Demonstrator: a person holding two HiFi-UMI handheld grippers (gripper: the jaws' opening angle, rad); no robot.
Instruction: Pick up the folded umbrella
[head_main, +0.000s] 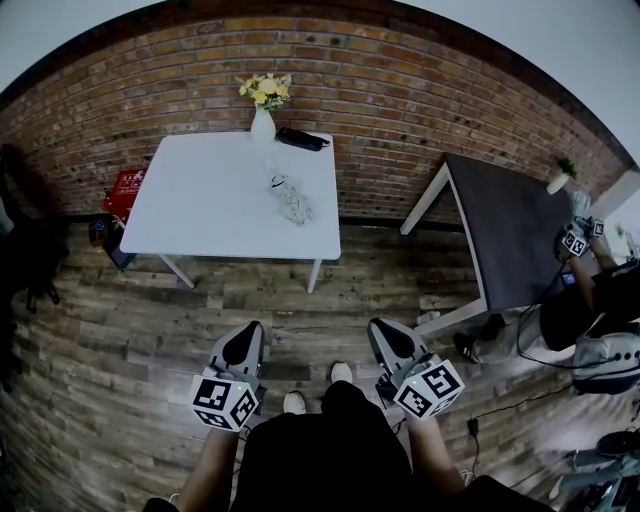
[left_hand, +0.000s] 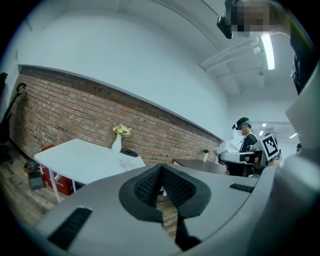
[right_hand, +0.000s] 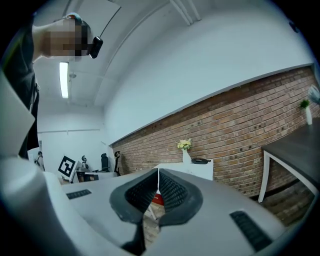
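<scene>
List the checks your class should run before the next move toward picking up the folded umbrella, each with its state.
1. Umbrella in sight: ok, at the white table's far edge, beside the vase.
2. Umbrella within reach: not ok, a stretch of floor lies before the table.
3. Left gripper empty: ok, shut on nothing.
4. Right gripper empty: ok, shut on nothing.
5. Jaws open for grasping: not ok, both shut.

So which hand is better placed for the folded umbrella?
Right, narrowly: left tongs and right tongs are shut, empty, well short of the white table. The folded umbrella lies at its far right corner by the vase; the right tongs could likely approach along that edge.
</scene>
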